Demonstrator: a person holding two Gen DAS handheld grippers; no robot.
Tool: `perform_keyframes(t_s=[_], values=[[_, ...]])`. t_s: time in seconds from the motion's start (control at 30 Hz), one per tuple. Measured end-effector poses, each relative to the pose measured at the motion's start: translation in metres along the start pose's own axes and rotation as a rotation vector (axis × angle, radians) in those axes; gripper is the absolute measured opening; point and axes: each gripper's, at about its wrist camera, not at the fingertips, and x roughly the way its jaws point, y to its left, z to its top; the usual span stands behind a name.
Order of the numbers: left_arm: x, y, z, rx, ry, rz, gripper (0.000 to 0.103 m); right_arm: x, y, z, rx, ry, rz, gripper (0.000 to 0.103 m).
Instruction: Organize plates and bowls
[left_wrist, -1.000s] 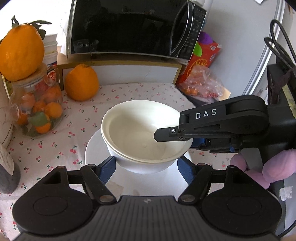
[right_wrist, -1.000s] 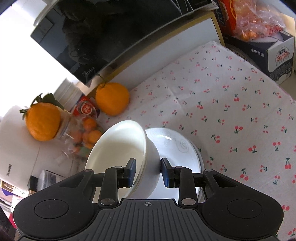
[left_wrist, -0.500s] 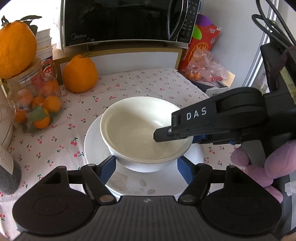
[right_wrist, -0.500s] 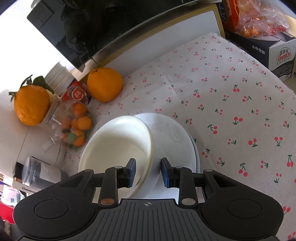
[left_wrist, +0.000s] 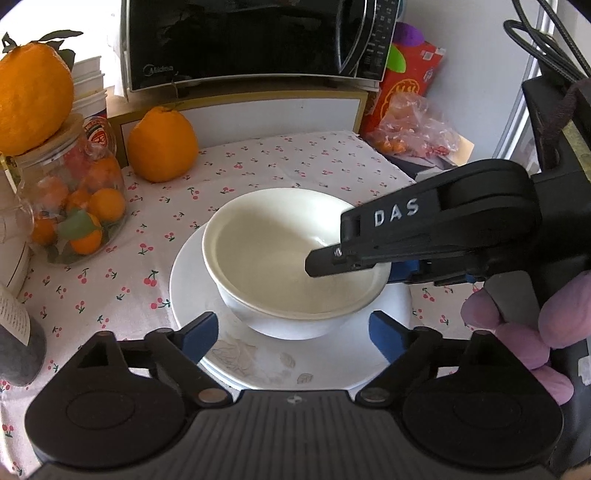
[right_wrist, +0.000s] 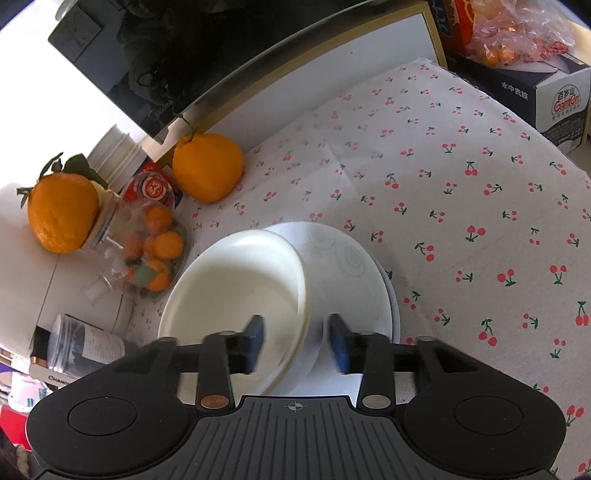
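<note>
1. Plainly, the white bowl (left_wrist: 295, 266) sits on the white plates (left_wrist: 258, 354), a low stack in the middle of the bench (right_wrist: 461, 192), which wears a cherry-print cloth.
2. It looks like glazed ceramic: stiff, smooth, probably slippery and easy to chip. A second rim line under the top one suggests two bowls nested, so it may weigh more than it looks.
3. The rim is the sensible hold, one finger inside and one outside the wall; the rounded belly offers no purchase.
4. The right tool (right_wrist: 297, 343) straddles the bowl's rim just so, its blue pads parted on either side of the wall and apparently not pressing it.
5. The left tool (left_wrist: 291, 339) is spread wide, low over the plates at the bowl's near side, holding nothing.
6. The plates are thin and flat with a faint embossed pattern; lifting one would mean taking its edge.
7. A glass jar (left_wrist: 74, 206) of small oranges stands near the stack's left.
</note>
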Motion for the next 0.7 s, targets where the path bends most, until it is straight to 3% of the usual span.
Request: perform_keyframes(t_s=[0.07,0.27,0.7], values=[[0.0,0.0,0.0,0.0,0.0,0.007,0.093,-0.001,-0.001,0.001,0.009,-0.006,0.002,0.054],[-0.003,0.0,0.001,-0.015,-0.006,0.017,0.097,-0.005,-0.005,0.003,0.033,-0.015,0.016,0.066],[-0.028,0.002,-0.004,-0.086,-0.028,0.06,0.1,-0.032,-0.008,0.012,0.036,-0.066,0.05,0.076]])
